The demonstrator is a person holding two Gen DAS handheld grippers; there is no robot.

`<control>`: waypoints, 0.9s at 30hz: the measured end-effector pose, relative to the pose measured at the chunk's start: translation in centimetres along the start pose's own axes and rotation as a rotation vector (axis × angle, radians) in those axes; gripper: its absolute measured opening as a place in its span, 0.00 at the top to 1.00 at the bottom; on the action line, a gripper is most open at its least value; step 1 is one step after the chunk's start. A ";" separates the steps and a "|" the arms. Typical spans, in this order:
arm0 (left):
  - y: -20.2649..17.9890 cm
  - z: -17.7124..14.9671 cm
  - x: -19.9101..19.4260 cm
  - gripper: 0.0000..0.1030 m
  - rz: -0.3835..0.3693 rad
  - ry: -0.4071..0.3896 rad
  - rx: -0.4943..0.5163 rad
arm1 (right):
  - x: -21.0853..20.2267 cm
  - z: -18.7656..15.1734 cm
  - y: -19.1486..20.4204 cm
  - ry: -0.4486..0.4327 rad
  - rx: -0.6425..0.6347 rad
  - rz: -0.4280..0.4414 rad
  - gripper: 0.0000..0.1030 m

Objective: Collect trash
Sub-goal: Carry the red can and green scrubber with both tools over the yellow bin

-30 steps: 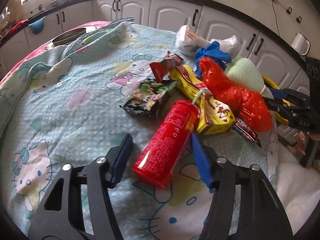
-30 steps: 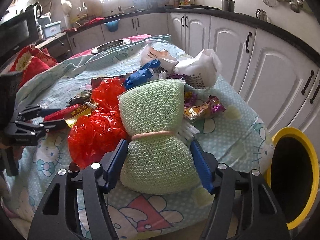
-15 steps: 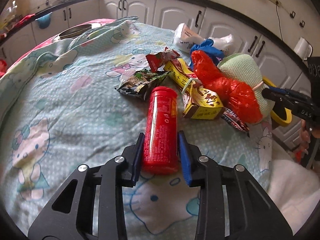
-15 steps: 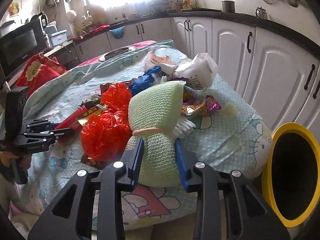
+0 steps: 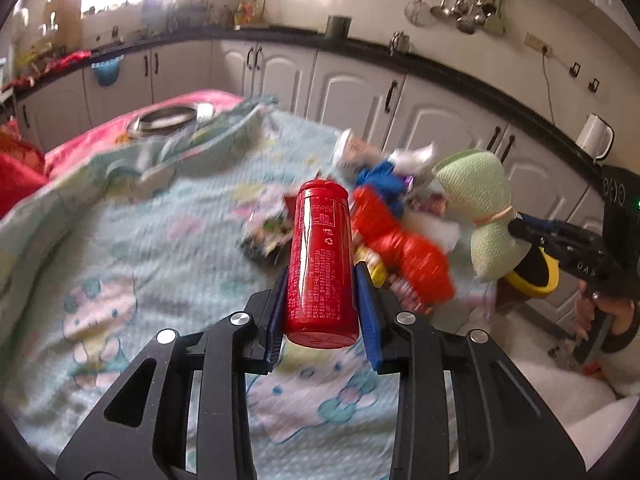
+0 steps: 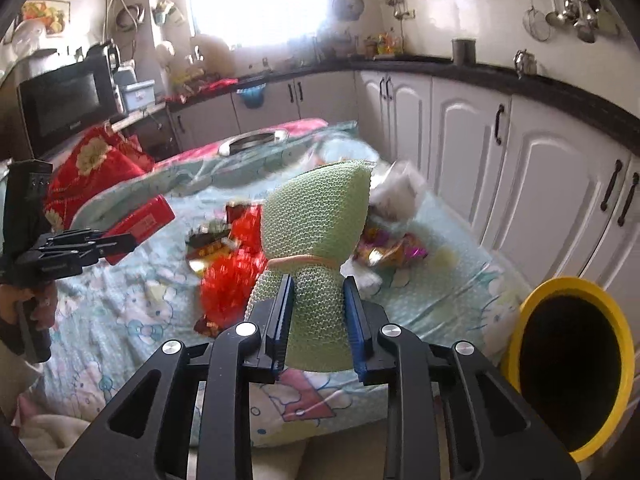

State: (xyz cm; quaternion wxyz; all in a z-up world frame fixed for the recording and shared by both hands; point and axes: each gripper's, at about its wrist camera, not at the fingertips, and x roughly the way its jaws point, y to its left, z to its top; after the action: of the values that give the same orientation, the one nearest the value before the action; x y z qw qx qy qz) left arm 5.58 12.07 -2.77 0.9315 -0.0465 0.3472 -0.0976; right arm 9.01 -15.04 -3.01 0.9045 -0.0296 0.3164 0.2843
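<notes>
My left gripper [image 5: 322, 304] is shut on a red can [image 5: 320, 256] and holds it lifted above the table; it also shows in the right wrist view [image 6: 140, 228]. My right gripper [image 6: 318, 312] is shut on a green mesh bundle [image 6: 316, 232] tied with a rubber band, lifted off the table; it shows in the left wrist view too [image 5: 476, 208]. A red plastic bag [image 6: 232, 268], snack wrappers [image 6: 390, 250], a blue glove [image 5: 380, 180] and crumpled white paper [image 6: 398, 192] lie in a pile on the table.
A yellow-rimmed bin [image 6: 572, 376] stands beside the table at the right. The table wears a cartoon-cat cloth [image 5: 120, 280]. A metal bowl [image 5: 168, 120] sits at its far end. White cabinets [image 6: 540, 184] line the wall. A red cushion [image 6: 92, 172] lies at left.
Both grippers closed on their objects and lifted them: the left raised the red can off the cloth, the right raised the green mesh bundle.
</notes>
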 end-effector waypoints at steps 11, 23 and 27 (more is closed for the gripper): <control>-8.1 5.7 3.1 0.76 -0.129 -0.062 0.086 | -4.4 0.6 -5.6 -0.079 0.091 -0.102 0.77; -20.0 8.2 11.4 0.76 -0.335 0.040 0.138 | -8.9 -2.9 -14.9 -0.101 0.299 -0.324 0.77; -24.0 7.9 13.8 0.76 -0.368 0.083 0.191 | -10.0 -4.6 -18.2 -0.098 0.369 -0.387 0.77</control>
State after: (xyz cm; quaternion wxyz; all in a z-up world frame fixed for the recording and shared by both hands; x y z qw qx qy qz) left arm 17.37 -14.17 -1.89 0.8831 -0.0168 0.3601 -0.3003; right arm 9.79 -36.29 -3.11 0.9463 0.0897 0.3072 0.0446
